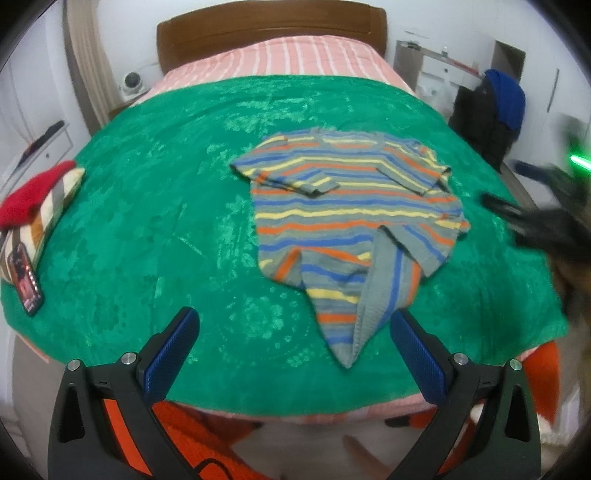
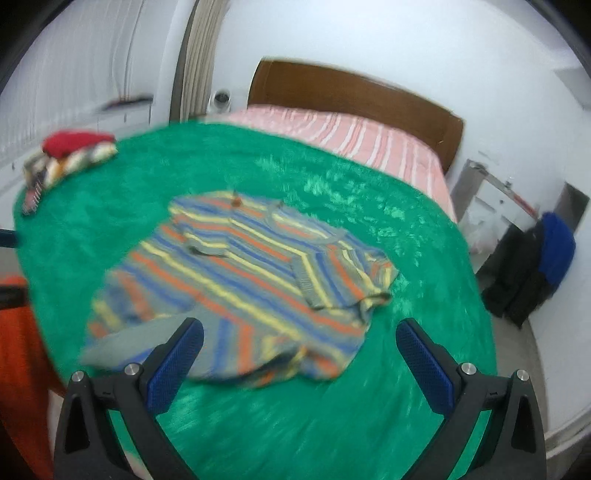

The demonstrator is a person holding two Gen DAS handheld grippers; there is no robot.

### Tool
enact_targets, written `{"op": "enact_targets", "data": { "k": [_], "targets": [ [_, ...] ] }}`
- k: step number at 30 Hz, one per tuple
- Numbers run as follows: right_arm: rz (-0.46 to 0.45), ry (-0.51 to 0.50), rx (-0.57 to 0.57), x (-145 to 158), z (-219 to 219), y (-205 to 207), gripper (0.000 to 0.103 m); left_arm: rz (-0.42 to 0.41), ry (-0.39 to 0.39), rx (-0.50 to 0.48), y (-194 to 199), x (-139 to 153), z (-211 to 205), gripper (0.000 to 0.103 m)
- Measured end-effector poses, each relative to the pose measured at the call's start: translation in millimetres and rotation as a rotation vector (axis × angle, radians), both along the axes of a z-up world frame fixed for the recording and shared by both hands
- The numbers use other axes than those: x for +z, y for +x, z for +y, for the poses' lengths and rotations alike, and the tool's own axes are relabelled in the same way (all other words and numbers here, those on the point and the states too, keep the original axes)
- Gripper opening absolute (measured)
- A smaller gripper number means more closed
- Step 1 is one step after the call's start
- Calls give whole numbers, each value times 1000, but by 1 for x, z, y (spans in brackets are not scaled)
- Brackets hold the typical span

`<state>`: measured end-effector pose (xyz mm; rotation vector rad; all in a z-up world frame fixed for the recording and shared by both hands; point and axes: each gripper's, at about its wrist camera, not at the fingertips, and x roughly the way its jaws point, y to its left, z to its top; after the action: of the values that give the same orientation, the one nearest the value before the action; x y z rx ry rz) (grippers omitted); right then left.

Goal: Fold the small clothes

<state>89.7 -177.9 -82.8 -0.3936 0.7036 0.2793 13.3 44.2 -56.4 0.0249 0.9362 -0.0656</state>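
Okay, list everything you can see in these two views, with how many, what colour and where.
striped shirt: one, grey with blue, orange and yellow stripes, partly folded, middle of the blanket
blanket: one, green, spread over the bed
bedcover: one, pink with white stripes, under the blanket, by the headboard
headboard: one, brown wood, far end
folded clothes: a small pile, red on top, striped beneath, left edge of the blanket
phone: one, dark, beside that pile
hanging clothes: black and blue, by the right wall
left tongs: open, empty, near the shirt's hem
right tongs: open, empty, over the shirt's near edge
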Motion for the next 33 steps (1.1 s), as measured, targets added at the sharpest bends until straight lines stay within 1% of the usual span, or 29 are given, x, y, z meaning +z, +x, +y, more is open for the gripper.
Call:
{"op": "enact_targets", "data": {
  "k": [2,4,5,6,8,9,10,11,12,13,15,16,17,19,20,23,25,27,28,31,33],
  "targets": [
    [46,-91,66,-24,13,49,101,-7,7,1,-3,1,1,103],
    [100,-162,97,-49,22,91,91,-15,30,11,-6,2,3,103],
    [141,-189,93,-65,25,115,81,-14,37,20,-6,0,7,103],
    [186,-193,79,-79,26,138,72,-9,40,30,-6,-1,10,103],
    [281,-162,56,-107,26,176,71,12,42,54,-5,-7,18,103],
    [327,-148,52,-119,25,187,67,28,44,68,-3,-11,22,103],
    [397,-112,37,-134,22,199,60,44,50,80,-1,-16,26,103],
    [426,-49,27,-136,16,204,39,58,56,91,0,-19,30,103],
    [424,15,-16,-130,4,207,0,66,60,100,0,-22,33,103],
    [413,47,-53,-123,-8,208,2,69,61,107,0,-23,37,103],
    [357,121,-153,-97,-51,205,2,75,55,121,1,-28,43,103],
    [324,157,-207,-83,-79,202,2,79,48,127,3,-30,45,103],
    [286,194,-290,-68,-119,196,2,82,39,130,4,-31,45,103],
    [236,244,-430,-47,-182,182,2,86,13,125,7,-34,41,103],
    [214,263,-516,-38,-221,172,2,87,4,117,9,-34,37,103],
    [231,294,-652,-38,-290,149,2,96,3,65,13,-35,14,103],
    [255,350,-704,-47,-318,133,2,98,10,28,14,-34,0,103],
    [281,397,-740,-57,-333,122,2,94,32,-9,11,-30,-14,103],
    [285,401,-755,-60,-337,117,2,89,45,-21,10,-28,-18,103],
    [277,363,-802,-66,-344,97,2,76,85,-34,7,-25,-22,103],
    [248,310,-832,-69,-347,86,2,82,88,-20,8,-25,-18,102]
  ]
}}
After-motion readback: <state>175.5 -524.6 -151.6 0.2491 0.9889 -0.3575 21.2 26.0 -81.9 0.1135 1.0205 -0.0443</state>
